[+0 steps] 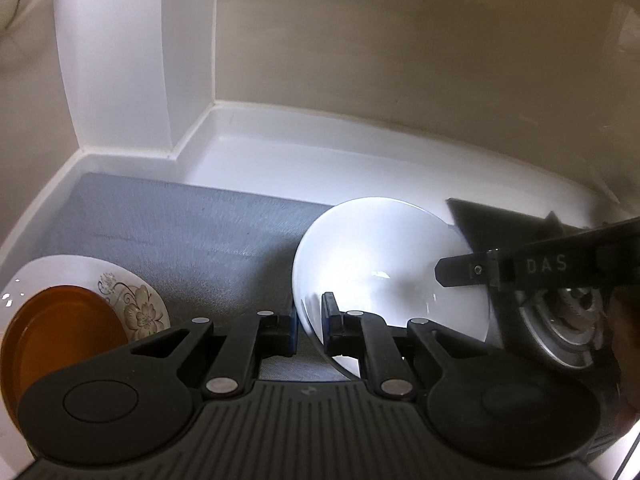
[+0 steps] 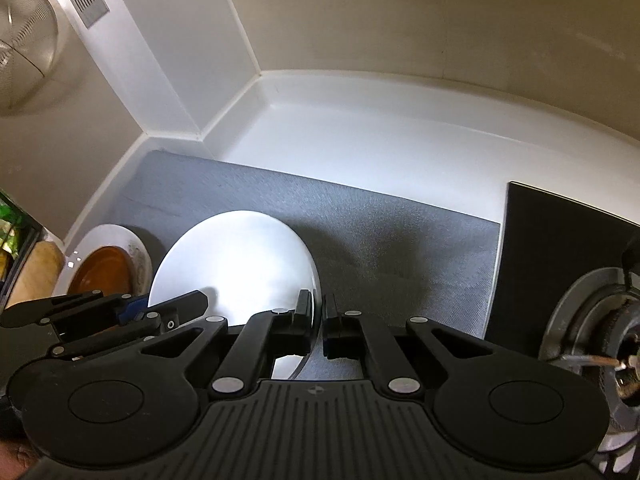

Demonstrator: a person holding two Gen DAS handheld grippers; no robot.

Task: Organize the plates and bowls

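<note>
A white bowl (image 1: 380,264) hangs tilted just above the grey mat (image 1: 192,232), held from both sides. My left gripper (image 1: 310,320) is shut on its left rim, one blue pad inside the bowl and one outside. My right gripper (image 2: 318,320) is shut on the right rim of the same bowl (image 2: 236,264). The right gripper (image 1: 456,276) reaches in from the right in the left wrist view, and the left gripper (image 2: 136,312) shows at the bowl's left in the right wrist view. An orange plate (image 1: 60,340) lies on a flowered white plate (image 1: 136,304) at the left.
The grey mat (image 2: 380,240) covers a white counter (image 2: 360,132) enclosed by walls at the back and left. A black stove top with a burner (image 2: 592,320) is to the right. A metal strainer (image 2: 24,52) hangs on the left wall.
</note>
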